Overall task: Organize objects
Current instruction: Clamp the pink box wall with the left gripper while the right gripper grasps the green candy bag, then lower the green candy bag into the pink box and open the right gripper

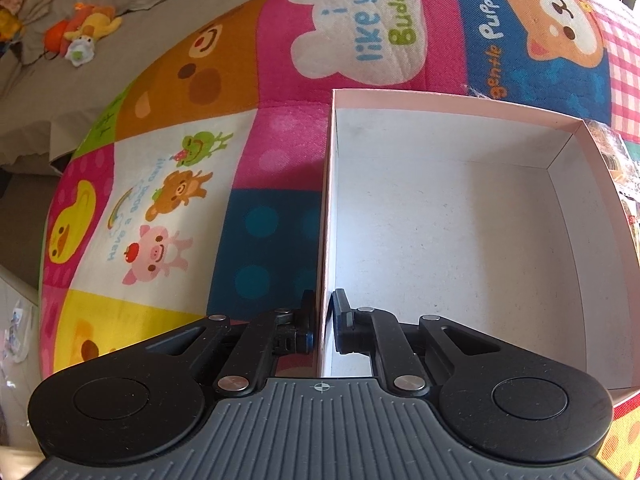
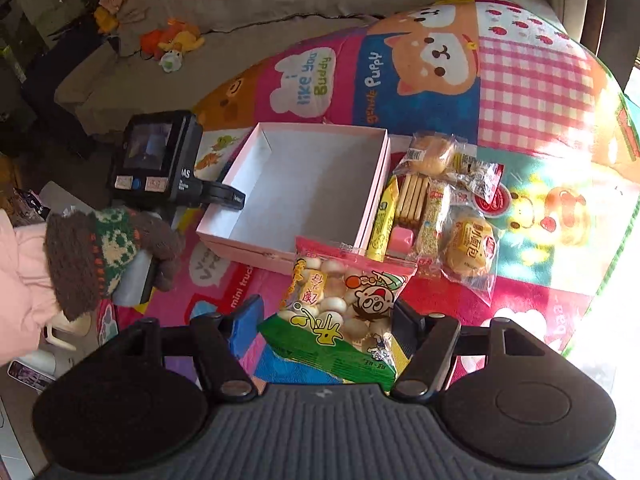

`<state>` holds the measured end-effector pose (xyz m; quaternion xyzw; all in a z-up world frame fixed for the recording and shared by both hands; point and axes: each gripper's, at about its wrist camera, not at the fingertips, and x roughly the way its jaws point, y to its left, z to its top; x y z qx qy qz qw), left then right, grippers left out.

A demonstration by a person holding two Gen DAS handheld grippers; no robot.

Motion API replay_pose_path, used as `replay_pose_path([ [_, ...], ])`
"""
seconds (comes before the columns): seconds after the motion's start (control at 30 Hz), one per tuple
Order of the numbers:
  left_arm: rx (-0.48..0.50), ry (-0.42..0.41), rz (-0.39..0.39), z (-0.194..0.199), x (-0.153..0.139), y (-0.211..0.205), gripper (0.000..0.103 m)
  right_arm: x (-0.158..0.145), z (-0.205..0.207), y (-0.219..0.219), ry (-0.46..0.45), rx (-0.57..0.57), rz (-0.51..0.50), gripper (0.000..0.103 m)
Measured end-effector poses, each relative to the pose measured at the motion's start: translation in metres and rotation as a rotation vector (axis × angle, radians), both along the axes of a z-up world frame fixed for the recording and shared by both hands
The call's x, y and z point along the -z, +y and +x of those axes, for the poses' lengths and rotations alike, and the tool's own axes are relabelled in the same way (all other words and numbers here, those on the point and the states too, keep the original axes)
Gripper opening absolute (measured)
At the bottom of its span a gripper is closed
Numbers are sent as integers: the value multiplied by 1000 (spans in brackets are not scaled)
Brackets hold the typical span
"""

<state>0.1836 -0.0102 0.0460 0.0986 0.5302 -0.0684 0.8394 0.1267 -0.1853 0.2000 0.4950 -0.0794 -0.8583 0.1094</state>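
An empty pink box (image 2: 376,184) with a white inside lies on the colourful play mat. My left gripper (image 1: 323,320) is shut on the box's left wall (image 1: 326,200), one finger on each side; it also shows in the right wrist view (image 2: 224,196). My right gripper (image 2: 326,322) is shut on a snack bag of small round biscuits (image 2: 344,308) and holds it just in front of the box. Several wrapped snacks lie right of the box: a bun (image 2: 432,154), a biscuit stick pack (image 2: 412,200), a yellow tube (image 2: 382,220), a pink cube (image 2: 402,240), a round cake (image 2: 470,246).
The cartoon mat (image 1: 180,200) covers the floor around the box. Plush toys (image 2: 172,44) lie on a beige bed or sofa at the far left. A gloved hand (image 2: 108,256) holds the left gripper's handle. Bright sunlight falls on the mat's right side.
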Motion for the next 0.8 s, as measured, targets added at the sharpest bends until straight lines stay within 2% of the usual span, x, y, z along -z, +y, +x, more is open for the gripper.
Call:
replay_pose_path([
  [0.1, 5, 5, -5, 1, 0, 1, 11, -17, -50, -11, 79, -5, -46, 68],
  [0.17, 15, 6, -16, 2, 0, 3, 10, -19, -84, -22, 93, 23, -86, 68],
  [0.3, 47, 29, -58, 6, 0, 10, 8, 0, -133, -46, 85, 74, -137, 69],
  [0.4, 93, 35, -81, 8, 4, 13, 8, 16, -154, -57, 52, 114, -151, 79],
  [0.5, 141, 36, -93, 8, 6, 15, 9, 20, -153, -64, 85, 164, -14, 86],
  [0.57, 150, 39, -106, 8, 6, 17, 9, 23, -145, -61, 74, 200, 23, 87],
  [0.73, 127, 58, -145, 11, 6, 24, 10, 46, -104, -51, 38, 320, 219, 95],
  [0.8, 116, 54, -139, 12, 6, 26, 9, 58, -88, -47, 54, 361, 276, 103],
])
